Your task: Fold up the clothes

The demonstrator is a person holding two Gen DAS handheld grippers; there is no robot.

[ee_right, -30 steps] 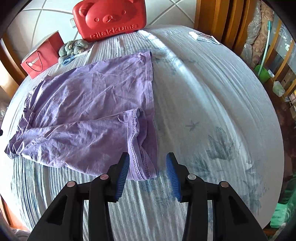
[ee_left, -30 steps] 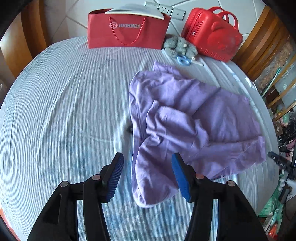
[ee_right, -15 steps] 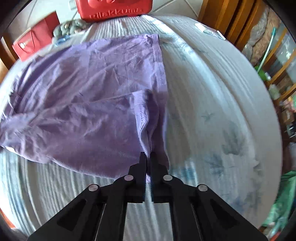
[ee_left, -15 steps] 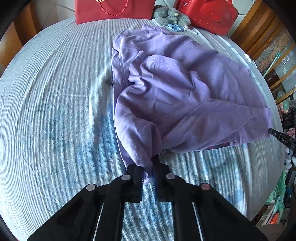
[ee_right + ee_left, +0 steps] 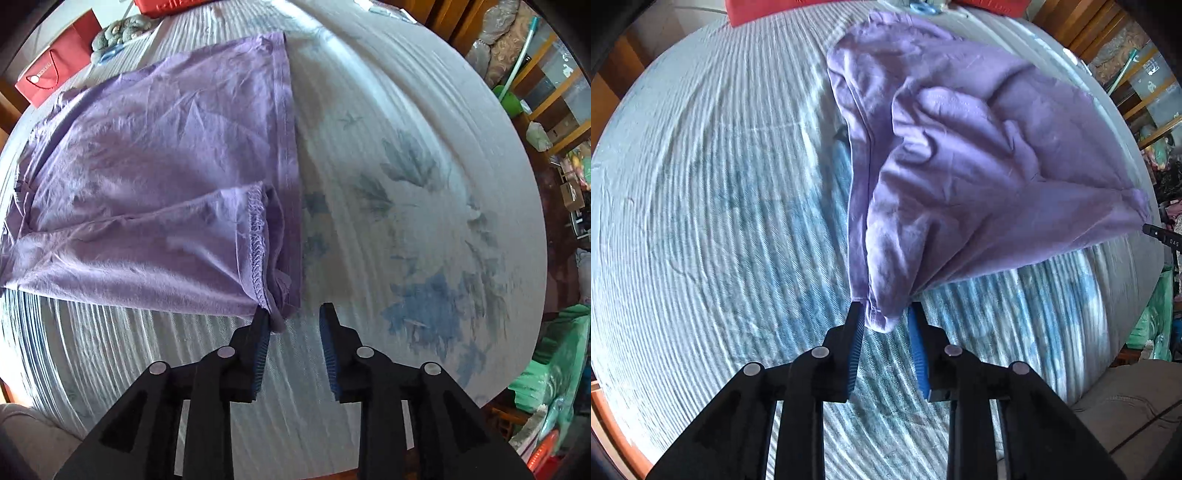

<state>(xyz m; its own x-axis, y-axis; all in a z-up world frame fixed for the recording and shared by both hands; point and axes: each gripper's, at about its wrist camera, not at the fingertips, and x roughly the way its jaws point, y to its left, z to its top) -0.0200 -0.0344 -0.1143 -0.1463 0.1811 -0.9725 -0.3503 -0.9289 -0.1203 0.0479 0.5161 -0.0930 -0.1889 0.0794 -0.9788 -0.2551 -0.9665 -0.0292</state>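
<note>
A purple garment (image 5: 960, 155) lies rumpled on the bed, its near corner bunched between the fingers of my left gripper (image 5: 886, 325), which is open; the cloth still touches the blue pads. In the right wrist view the same garment (image 5: 147, 177) spreads to the left, with a stitched hem folded over. My right gripper (image 5: 293, 325) is open; the garment's corner rests against its left fingertip (image 5: 260, 325) and the right finger is free.
The bed is covered by a pale blue ribbed sheet (image 5: 701, 221) with leaf prints. A red paper bag (image 5: 55, 70) and a grey soft toy (image 5: 118, 31) sit at the far edge. Wooden furniture (image 5: 554, 92) and clutter stand to the right.
Both grippers shut on the garment's corners half a second ago and have now opened. The cloth has been pulled toward me and released.
</note>
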